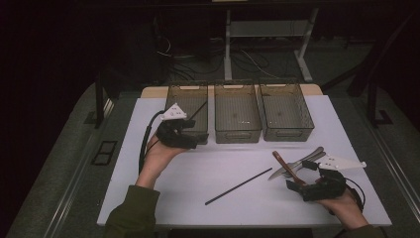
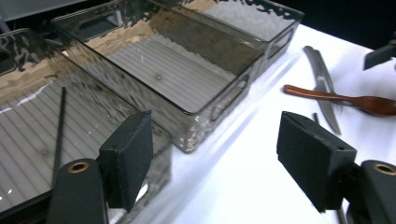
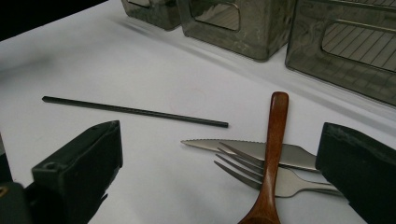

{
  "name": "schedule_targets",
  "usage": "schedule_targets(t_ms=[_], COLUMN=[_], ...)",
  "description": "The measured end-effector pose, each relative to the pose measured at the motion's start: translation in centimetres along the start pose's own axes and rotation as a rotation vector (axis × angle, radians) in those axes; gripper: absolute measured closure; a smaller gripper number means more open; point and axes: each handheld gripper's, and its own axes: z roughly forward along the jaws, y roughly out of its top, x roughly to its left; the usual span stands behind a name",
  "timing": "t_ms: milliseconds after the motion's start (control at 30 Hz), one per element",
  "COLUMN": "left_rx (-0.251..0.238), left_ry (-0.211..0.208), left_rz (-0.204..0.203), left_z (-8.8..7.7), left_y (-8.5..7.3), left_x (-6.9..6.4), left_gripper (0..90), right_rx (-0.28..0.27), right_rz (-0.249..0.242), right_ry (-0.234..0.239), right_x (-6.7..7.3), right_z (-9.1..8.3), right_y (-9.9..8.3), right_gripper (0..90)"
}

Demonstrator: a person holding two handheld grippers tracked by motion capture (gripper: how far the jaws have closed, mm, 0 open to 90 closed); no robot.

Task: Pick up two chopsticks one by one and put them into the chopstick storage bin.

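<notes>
Three smoky see-through bins stand in a row at the back of the white board: left bin [image 1: 186, 92], middle bin [image 1: 236, 134], right bin [image 1: 286, 133]. A thin black stick [image 2: 60, 130] lies inside the left bin [image 2: 28, 70]. My left gripper [image 1: 194, 138] [image 2: 215, 140] hovers at that bin's near right corner, open with nothing between its pads. A second black stick [image 1: 238, 186] [image 3: 135, 111] lies loose on the board. A wooden spoon [image 1: 284, 162] [image 3: 273, 154] rests across a knife [image 3: 243, 148] and a fork [image 3: 280, 182]. My right gripper [image 1: 299, 174] [image 3: 222, 144] is open just before them.
The white board [image 1: 223, 163] sits on a dark table with a raised edge on both sides. Desk legs and cables fill the dark floor behind the bins. The middle bin [image 2: 187, 74] and the right bin hold nothing.
</notes>
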Motion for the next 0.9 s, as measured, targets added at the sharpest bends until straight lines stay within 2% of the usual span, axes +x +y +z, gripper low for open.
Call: schedule_targets(t_ms=[367, 500, 533, 600, 667, 733, 900], left_rx=[0.001, -0.006, 0.004, 0.029, 0.034, 0.042, 0.053], left_ry=[-0.004, -0.023, -0.032, -0.033, -0.044, -0.046, -0.065], left_rz=[0.033, 0.027, 0.022, 0.042, 0.035, 0.05, 0.055], left_z=[-0.6, -0.4, -0.2, 0.1, 0.2, 0.4, 0.6], left_y=[-1.7, -2.5, -2.7, -3.0, -3.2, -3.4, -4.0], left_x=[-2.0, -2.6, -2.8, -3.2, -3.6, -4.0, -4.8], left_gripper=[26.9, 28.2, 28.8, 29.2, 30.0, 31.2, 33.8], right_rx=[-0.004, -0.005, -0.004, -0.006, -0.005, -0.005, -0.007], right_rz=[-0.011, -0.014, -0.014, -0.013, -0.014, -0.013, -0.012], right_ry=[-0.004, -0.003, -0.003, -0.002, -0.003, -0.001, 0.002], right_x=[0.0, 0.1, 0.1, 0.1, 0.1, 0.1, 0.1], right_z=[-0.1, -0.1, -0.1, -0.2, -0.2, -0.2, -0.3], right_y=[0.0, 0.0, 0.0, 0.0, 0.0, 0.0, 0.0], right_gripper=[0.9, 0.9, 0.9, 0.9, 0.9, 0.9, 0.9])
